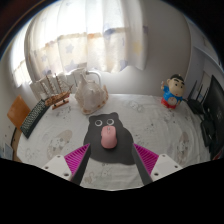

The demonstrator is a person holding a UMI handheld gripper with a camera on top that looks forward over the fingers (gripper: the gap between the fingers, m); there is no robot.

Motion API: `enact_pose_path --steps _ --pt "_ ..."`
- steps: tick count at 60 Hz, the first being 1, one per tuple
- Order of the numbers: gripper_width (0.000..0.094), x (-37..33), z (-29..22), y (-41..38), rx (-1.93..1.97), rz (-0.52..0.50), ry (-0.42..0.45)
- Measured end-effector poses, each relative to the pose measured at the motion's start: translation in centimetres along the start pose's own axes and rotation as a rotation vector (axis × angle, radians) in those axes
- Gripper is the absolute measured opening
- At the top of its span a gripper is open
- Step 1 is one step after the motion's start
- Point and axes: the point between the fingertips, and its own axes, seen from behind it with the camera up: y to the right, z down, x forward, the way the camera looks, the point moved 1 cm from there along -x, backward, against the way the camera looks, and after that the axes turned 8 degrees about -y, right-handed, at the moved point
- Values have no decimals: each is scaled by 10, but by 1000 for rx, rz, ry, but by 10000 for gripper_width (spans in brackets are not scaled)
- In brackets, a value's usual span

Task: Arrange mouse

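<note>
Gripper hovered, fingers apart, clamping nothing | small pink rounded mouse sat on dark cat-shaped mouse mat, just ahead of fingers | lined up, probably for a grasp

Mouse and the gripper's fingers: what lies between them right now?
Nothing but bare light tabletop in the gripper view. The pink mouse sits on a dark cat-shaped mat just ahead of the open gripper, roughly centred between its fingers, apparently untouched.
</note>
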Motion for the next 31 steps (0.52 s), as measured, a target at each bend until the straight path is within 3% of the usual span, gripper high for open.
enact_pose_path --steps 13,31 --pt "849 -80 23 14 13 56 -13" --pt "856 -80 35 19 18 80 -29"
